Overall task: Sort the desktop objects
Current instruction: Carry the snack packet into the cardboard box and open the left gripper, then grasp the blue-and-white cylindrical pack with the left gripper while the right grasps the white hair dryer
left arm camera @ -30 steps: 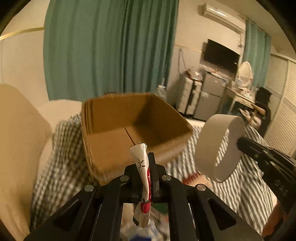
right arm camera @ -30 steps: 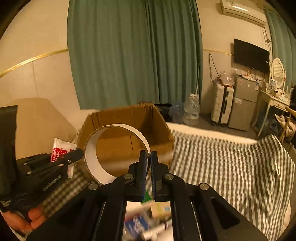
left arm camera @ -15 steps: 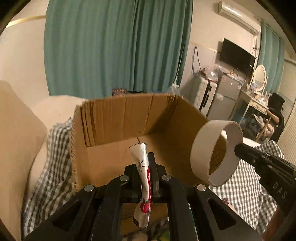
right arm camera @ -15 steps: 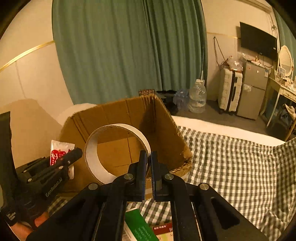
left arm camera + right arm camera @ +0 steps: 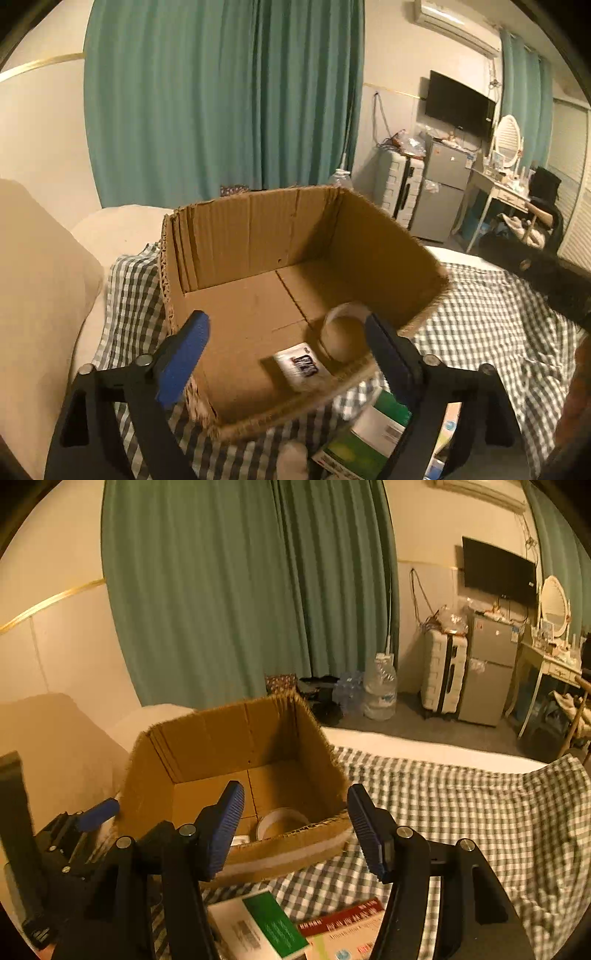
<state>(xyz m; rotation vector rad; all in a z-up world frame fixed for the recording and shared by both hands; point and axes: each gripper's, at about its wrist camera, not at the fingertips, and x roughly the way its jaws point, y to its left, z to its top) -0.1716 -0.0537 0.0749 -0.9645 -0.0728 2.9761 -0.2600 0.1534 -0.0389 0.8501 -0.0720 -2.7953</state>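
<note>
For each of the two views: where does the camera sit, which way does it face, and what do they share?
Left wrist: on the left gripper, facing down into the cardboard box; its opening jaws show, empty.
Right wrist: on the right gripper, facing the box's near right corner; its opening jaws and the left gripper show.
Shared: box, tape roll, sachet, checked cloth.

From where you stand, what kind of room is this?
Most likely a lived-in bedroom or small studio flat. A checked bedspread covers what looks like a bed, teal curtains hang behind it, and along the far wall stand a suitcase, a small fridge and a wall-mounted television.
</note>
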